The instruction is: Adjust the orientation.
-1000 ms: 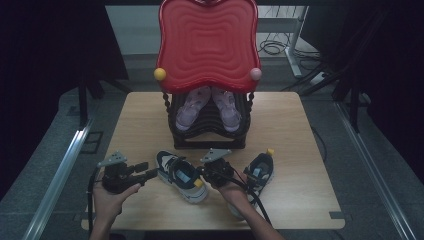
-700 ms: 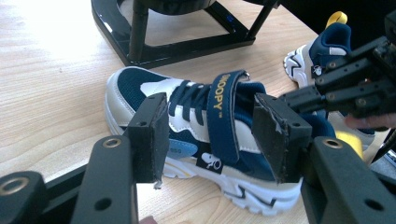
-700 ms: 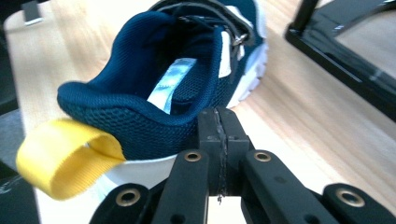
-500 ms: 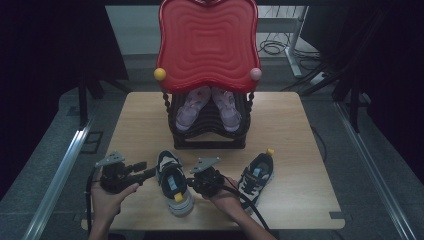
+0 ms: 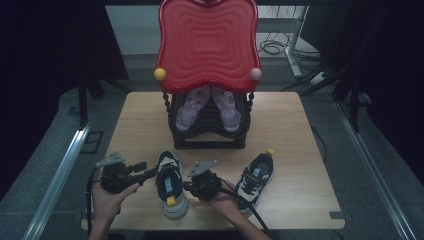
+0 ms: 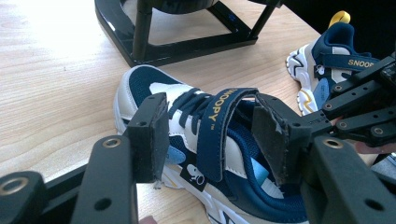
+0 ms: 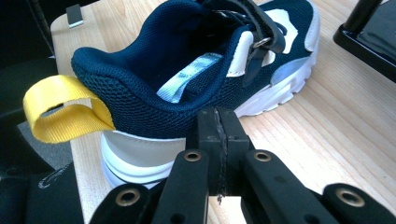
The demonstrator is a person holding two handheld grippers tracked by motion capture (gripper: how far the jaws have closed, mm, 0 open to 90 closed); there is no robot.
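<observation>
In the lower centre of the high view, a navy-and-white shoe (image 5: 170, 186) lay on the wooden table (image 5: 295, 130), toe toward the black rack (image 5: 207, 132) and its yellow heel loop (image 7: 63, 112) toward the bottom edge. The left gripper (image 6: 208, 140) was released, its jaws spread to either side of the shoe's strap (image 6: 217, 130) and tongue area; whether either pad touched the upper could not be told. The right gripper (image 7: 218, 128) was clenched, pads pressed together against the heel-side collar at the lower centre of the right gripper view; whether any fabric was pinched between them could not be determined. A second matching shoe (image 5: 255, 177) rested to the right, well apart, and a pink pair (image 5: 207, 107) sat on the rack under the red tray (image 5: 207, 42). Risks as judged: if the left jaws were brought together on the loose strap alone, the strap could peel open and the shoe drop on lifting. With the right gripper bearing only on the collar edge, the shoe could pivot or slide toward the near table edge.
</observation>
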